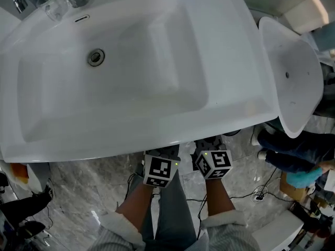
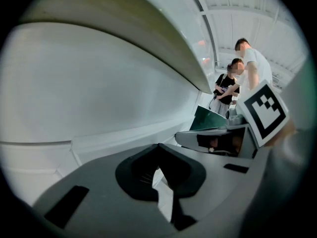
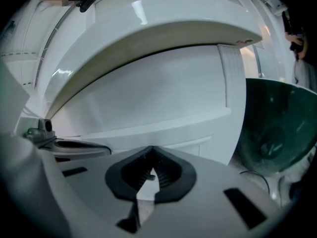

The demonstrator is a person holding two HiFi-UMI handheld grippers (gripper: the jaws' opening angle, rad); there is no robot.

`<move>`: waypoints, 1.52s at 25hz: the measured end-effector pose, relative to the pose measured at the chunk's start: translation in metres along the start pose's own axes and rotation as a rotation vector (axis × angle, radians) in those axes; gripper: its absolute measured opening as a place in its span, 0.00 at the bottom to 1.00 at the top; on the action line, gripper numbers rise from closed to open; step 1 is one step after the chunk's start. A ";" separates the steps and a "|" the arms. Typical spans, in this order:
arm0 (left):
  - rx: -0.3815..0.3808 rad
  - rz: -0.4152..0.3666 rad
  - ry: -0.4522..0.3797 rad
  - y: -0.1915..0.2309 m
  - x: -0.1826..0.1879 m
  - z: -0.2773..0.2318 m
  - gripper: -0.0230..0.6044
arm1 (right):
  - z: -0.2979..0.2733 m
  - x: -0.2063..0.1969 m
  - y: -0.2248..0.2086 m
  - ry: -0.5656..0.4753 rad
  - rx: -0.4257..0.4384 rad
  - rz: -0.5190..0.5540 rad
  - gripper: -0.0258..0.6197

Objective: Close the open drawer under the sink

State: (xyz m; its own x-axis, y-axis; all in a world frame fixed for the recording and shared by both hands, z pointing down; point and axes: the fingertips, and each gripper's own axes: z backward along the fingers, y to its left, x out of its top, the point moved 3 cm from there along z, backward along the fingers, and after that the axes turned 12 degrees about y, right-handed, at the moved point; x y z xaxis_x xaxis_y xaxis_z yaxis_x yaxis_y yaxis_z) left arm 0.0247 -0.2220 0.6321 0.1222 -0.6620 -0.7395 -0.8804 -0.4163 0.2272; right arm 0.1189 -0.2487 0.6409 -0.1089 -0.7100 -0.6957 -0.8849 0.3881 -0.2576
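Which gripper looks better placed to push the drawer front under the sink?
Probably the left gripper: both sit shut under the sink rim facing the white drawer front, but it is nearer the middle; the right gripper is nearer the front's end.

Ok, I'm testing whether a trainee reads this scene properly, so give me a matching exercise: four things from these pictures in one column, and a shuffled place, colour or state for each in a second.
Things
1. drain
2. left gripper
3. separate oval basin
4. floor

Descriptions
A. grey marble
B. jaws together, nothing between them
C. white, at the right end of the sink
D. metal ring in the bottom of the sink bowl

Pairs: 1-D, 2-B, 3-C, 4-A
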 end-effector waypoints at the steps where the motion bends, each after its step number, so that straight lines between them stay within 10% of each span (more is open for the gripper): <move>1: -0.001 0.002 -0.001 0.000 0.000 0.000 0.06 | 0.000 0.000 0.000 0.000 -0.002 0.001 0.06; 9: 0.004 0.076 0.009 0.004 -0.004 0.009 0.06 | -0.003 0.004 -0.003 -0.024 -0.022 0.007 0.05; 38: -0.072 -0.156 -0.090 -0.076 0.065 0.145 0.06 | 0.127 0.032 0.091 -0.032 0.062 0.120 0.06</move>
State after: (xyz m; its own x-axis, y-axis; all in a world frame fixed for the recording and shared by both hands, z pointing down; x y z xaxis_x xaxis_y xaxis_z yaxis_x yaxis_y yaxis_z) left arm 0.0328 -0.1428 0.4747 0.2103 -0.5294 -0.8219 -0.8184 -0.5552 0.1482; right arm 0.0920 -0.1616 0.5100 -0.1970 -0.6375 -0.7448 -0.8366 0.5054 -0.2112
